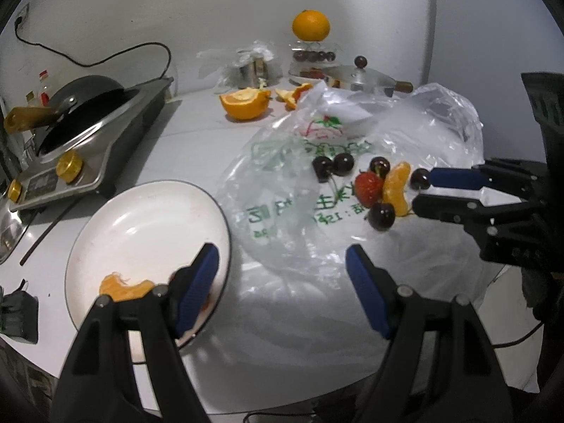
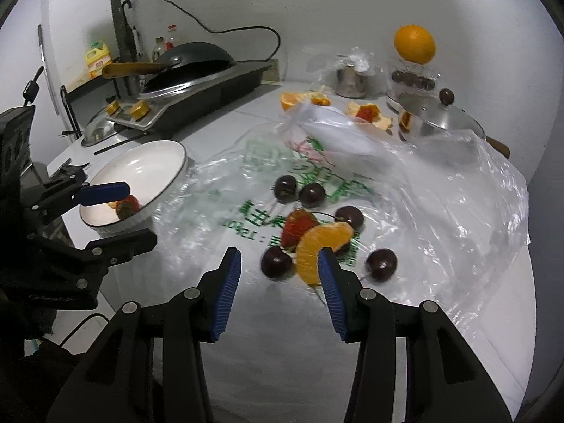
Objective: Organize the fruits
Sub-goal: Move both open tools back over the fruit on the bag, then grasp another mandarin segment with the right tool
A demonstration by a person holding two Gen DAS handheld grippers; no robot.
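Several dark cherries (image 2: 312,194), a red strawberry (image 2: 298,226) and an orange segment (image 2: 319,245) lie on a clear plastic bag (image 2: 405,183). My right gripper (image 2: 279,270) is open just above the bag, with a cherry (image 2: 276,267) and the segment at its fingertips. The same fruit pile (image 1: 384,185) shows in the left wrist view beside the right gripper (image 1: 423,192). My left gripper (image 1: 282,266) is open over the rim of a white bowl (image 1: 148,225). The bowl holds an orange segment (image 1: 123,289) and a strawberry (image 2: 128,206).
An induction cooker with a black wok (image 1: 84,112) stands at the left. At the back are a cut orange (image 1: 245,103), peel (image 1: 292,95), a lidded steel pot (image 1: 356,77) and a whole orange on a cherry container (image 1: 311,25). The counter's front edge is close.
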